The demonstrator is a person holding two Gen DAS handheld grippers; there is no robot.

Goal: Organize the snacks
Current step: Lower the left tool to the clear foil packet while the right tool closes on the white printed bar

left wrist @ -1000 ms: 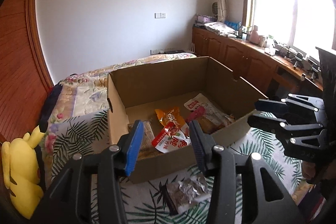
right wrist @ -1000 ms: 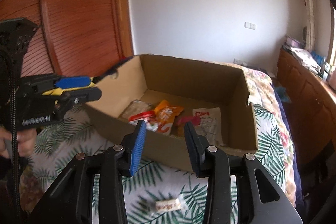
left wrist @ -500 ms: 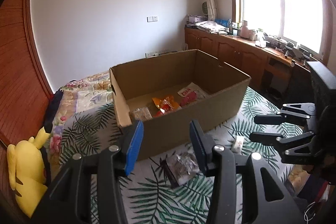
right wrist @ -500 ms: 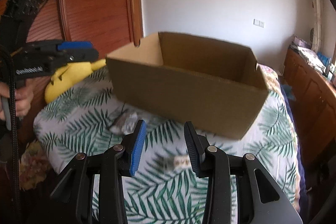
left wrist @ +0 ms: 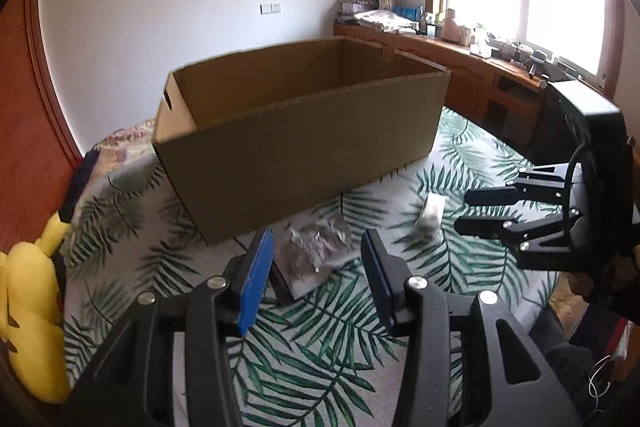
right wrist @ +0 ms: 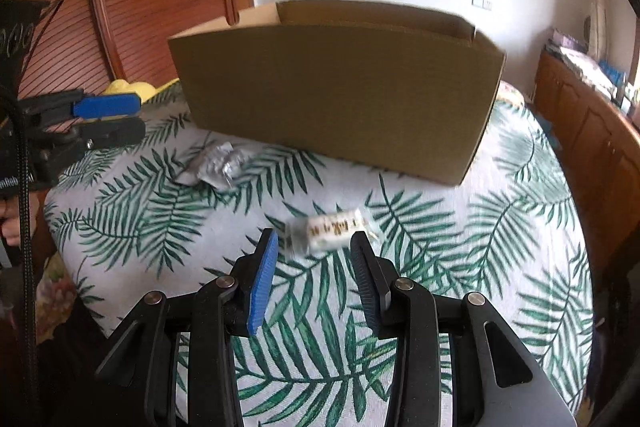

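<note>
Both tongs have dropped from over the box toward the bed: left tongs part-open, empty, over foil pack; right tongs part-open, empty, just short of white snack.

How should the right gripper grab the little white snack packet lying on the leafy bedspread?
Grip the white packet across its short middle, coming down from above. It lies flat and sideways on the bedspread, so its long edges face the right gripper's open jaws. The crinkled ends probably slip more than the fuller middle. Nothing stands beside it to get in the way.
</note>
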